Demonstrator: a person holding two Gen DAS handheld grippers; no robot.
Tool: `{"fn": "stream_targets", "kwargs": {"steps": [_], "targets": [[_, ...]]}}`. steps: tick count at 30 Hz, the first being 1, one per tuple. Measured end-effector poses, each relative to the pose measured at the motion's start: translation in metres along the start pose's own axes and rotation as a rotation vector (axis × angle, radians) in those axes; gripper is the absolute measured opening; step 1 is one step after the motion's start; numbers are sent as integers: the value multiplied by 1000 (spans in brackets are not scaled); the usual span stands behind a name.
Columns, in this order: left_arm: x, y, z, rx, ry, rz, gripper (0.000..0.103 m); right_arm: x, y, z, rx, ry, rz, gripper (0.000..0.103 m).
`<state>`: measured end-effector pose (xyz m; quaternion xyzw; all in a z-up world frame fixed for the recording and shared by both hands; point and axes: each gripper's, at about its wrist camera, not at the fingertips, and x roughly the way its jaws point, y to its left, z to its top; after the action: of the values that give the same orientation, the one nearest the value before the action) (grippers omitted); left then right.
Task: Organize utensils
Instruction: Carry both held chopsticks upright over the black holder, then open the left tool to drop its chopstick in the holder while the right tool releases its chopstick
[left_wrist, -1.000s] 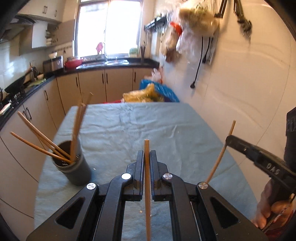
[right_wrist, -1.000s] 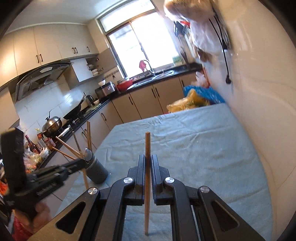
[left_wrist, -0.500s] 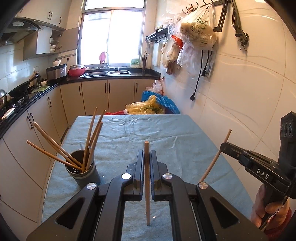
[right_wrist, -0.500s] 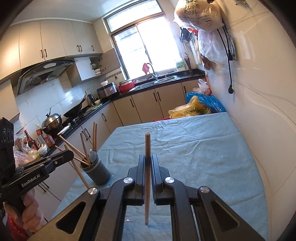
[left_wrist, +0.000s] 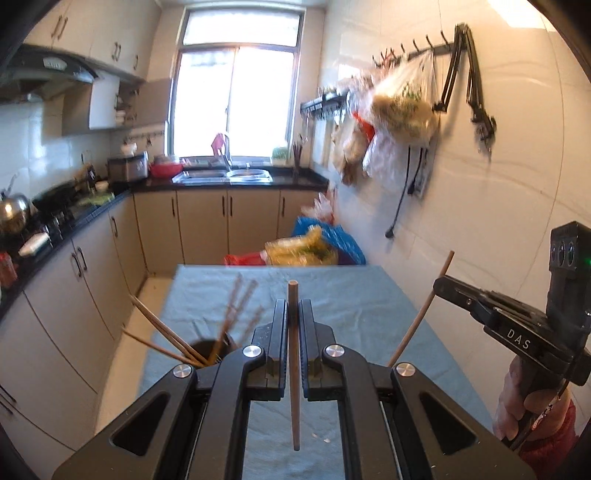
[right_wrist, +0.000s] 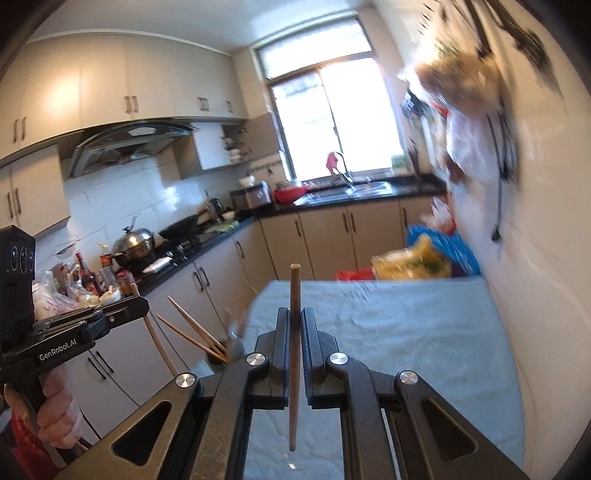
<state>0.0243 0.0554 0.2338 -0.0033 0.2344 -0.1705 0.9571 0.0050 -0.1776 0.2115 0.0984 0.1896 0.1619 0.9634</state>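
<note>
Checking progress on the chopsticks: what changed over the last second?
Both tools rose and tilted up: the holder slid down toward the left tool, now partly hidden behind it. Nothing was released. The left chopstick and right chopstick stay clamped, the right tool shut, the table cloth unmoved.

Wooden chopstick (left_wrist: 294, 365); matt cloth table cover (left_wrist: 354, 295); glossy tiled wall (left_wrist: 509, 192).
</note>
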Motion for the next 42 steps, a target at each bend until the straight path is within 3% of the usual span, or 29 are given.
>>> {"fn": "stream_targets", "kwargs": {"steps": [8,16,29,42], "targets": [[-19,33,43,-6,-65,80,5,7,64,61,-75,-99,77,6],[18,82,69,-76,-68,141,5,54,113,88,-94,-108,126,6],[85,140,24,-183,10,157,5,162,130,46,-187,-39,73,6],[96,148,0,-207,63,140,5,204,116,16,-188,113,49,7]]}}
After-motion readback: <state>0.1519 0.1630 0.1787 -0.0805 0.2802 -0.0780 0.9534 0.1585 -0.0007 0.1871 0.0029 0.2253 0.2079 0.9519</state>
